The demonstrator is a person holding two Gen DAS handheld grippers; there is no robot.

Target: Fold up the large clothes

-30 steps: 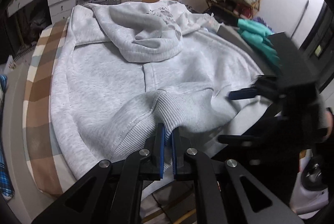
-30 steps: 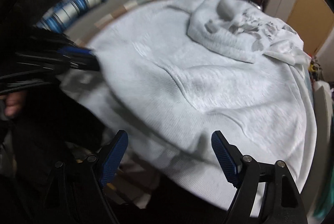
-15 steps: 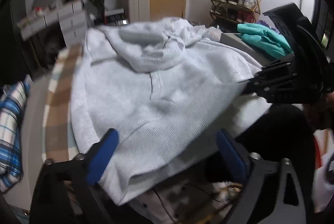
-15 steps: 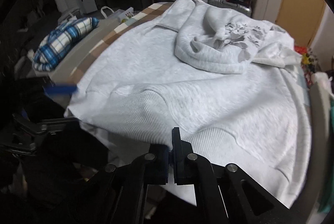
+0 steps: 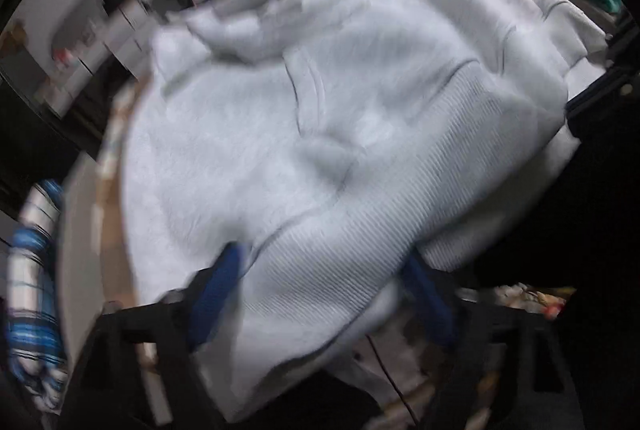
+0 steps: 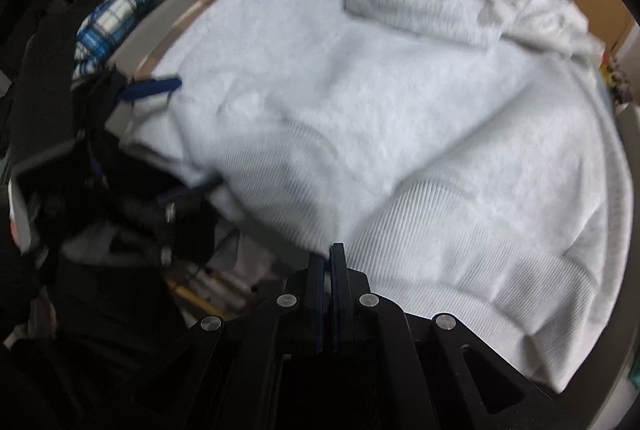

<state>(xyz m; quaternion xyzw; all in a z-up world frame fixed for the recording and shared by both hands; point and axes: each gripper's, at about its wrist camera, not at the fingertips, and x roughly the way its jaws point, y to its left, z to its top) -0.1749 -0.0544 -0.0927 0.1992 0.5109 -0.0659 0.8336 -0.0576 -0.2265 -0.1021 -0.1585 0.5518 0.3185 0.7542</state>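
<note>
Here, one grey hoodie (image 6: 380, 101), left gripper (image 5: 324, 294) spread, right gripper (image 6: 331, 270) clamped.

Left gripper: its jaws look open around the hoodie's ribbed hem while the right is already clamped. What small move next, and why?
Probably close the left gripper on the ribbed hem. Its jaws straddle the fabric, open, while the right gripper is shut at the hem edge; both need a grip before lifting the grey hoodie.

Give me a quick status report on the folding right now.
Left gripper open, straddling the ribbed hem. Right gripper shut on the hem. Grey hoodie spread flat, hood bunched at far end. Nothing blocking.
</note>
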